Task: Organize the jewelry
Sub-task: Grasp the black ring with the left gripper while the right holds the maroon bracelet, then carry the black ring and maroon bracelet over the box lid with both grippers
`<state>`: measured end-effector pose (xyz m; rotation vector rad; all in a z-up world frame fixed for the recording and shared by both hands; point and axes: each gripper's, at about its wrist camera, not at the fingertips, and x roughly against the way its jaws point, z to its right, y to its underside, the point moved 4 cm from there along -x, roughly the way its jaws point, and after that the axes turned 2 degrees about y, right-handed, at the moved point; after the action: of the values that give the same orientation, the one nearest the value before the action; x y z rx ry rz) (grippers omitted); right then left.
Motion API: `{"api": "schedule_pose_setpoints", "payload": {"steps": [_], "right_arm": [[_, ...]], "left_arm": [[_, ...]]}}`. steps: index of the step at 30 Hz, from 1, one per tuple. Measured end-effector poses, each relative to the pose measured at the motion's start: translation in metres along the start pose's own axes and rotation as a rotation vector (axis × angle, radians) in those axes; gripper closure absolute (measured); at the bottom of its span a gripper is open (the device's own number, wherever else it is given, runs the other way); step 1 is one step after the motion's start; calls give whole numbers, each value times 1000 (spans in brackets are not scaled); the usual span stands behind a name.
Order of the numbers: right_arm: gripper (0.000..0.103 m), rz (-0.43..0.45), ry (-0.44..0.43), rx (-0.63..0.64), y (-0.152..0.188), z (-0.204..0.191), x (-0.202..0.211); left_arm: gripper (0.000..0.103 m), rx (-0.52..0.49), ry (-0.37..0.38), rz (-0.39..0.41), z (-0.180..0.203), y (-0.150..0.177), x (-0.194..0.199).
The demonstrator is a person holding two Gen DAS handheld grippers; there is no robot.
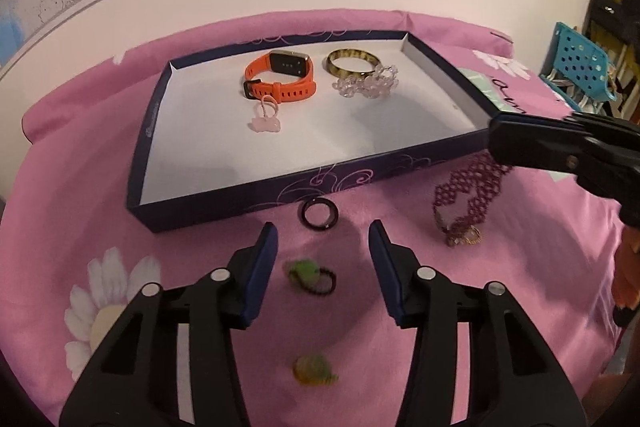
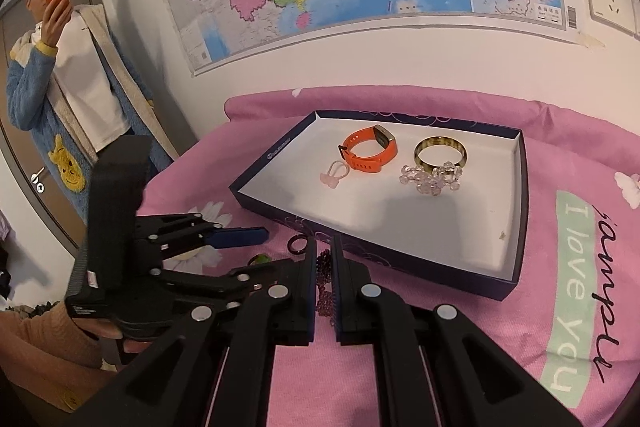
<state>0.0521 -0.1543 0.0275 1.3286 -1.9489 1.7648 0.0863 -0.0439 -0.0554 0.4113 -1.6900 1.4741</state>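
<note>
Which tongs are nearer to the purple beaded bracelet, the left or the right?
Right. The right tongs are closed around the purple beaded bracelet on the pink cloth, gripping its upper end. The left tongs hang open to its left, over the black ring, apart from the bracelet.

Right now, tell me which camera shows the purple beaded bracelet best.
Left wrist view: the purple beaded bracelet lies almost wholly visible on the pink cloth, its far end under the right gripper. In the right wrist view only a strip of beads shows between the fingers.

pink cloth (image 2: 560, 155) reads "i love you" on its green band (image 2: 576, 291)
</note>
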Motion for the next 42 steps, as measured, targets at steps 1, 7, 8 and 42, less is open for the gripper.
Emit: {"api": "schedule_pose_setpoints", "payload": {"steps": [1,7,8,42], "right_arm": [[98,-1,-4,-2,0,1,-1],[98,-8,-19,-12,2,3,-5],[98,-10,-21,-12,3,3,-6],[98,25,-41,14,-13,-6,11]], "left_arm": [[57,5,-10,-7,0,-1,-3],[62,27,-38,-30,-1,-7,-16],[69,26,-40,-30,-1,-7,-16],[81,43,8,87,-6,0,48]]}}
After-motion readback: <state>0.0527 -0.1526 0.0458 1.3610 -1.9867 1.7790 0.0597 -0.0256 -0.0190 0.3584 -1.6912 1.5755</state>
